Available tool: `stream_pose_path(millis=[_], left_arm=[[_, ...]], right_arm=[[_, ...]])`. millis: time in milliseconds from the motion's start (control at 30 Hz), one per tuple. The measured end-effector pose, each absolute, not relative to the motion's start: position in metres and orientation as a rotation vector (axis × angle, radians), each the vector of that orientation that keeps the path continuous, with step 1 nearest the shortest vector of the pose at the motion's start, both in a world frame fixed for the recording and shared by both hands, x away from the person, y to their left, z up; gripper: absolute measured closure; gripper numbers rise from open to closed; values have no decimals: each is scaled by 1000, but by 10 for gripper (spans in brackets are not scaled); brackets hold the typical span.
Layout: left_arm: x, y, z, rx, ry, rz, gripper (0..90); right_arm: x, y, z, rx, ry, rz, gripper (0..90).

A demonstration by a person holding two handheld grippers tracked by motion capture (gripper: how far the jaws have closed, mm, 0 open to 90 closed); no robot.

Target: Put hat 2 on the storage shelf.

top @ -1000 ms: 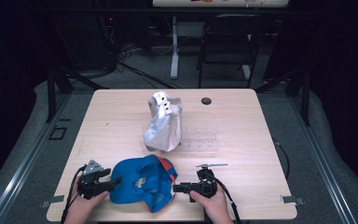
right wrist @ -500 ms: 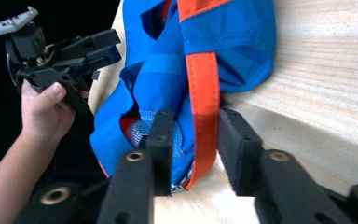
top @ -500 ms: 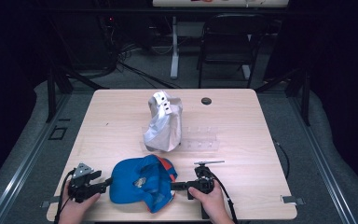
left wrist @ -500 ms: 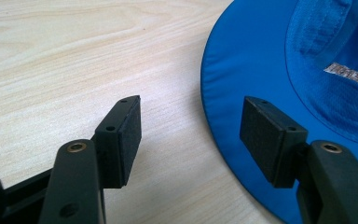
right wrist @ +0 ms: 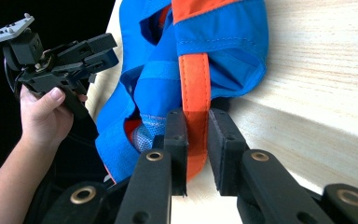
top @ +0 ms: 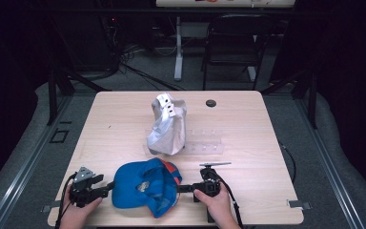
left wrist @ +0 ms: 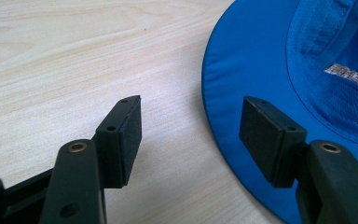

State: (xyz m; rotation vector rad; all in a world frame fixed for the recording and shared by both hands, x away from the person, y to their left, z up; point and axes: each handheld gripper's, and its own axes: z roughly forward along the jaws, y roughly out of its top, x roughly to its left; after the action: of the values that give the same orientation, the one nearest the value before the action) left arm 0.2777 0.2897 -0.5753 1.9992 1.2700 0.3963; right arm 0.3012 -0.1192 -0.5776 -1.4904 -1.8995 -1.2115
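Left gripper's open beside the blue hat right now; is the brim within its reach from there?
Probably yes. The left gripper is open, one jaw already over the blue hat's brim, the other over bare table, nothing between.

A lab or recording studio, dimly lit: a light wooden table (top: 124, 124) stands alone on grey carpet, with black curtains on both sides of it, tangled cables (top: 133, 57) on the floor beyond its far edge, and a black folding chair (top: 233, 43) behind it
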Motion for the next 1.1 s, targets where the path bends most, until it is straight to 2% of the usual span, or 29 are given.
stream_pose_path(millis=[367,767,1100], left_arm=[[277,291,-574,1981,1257,408,397],[277,294,-572,1979,1255,405,397],[277,292,-573,1982,1250,409,397]], right_arm=[[305,-127,-557,-1531,-1887,-1177,791],[313,-146,-499,-1532,-1972,-1137,794],[320,-159,-483,-1489,-1809,-1121,794]])
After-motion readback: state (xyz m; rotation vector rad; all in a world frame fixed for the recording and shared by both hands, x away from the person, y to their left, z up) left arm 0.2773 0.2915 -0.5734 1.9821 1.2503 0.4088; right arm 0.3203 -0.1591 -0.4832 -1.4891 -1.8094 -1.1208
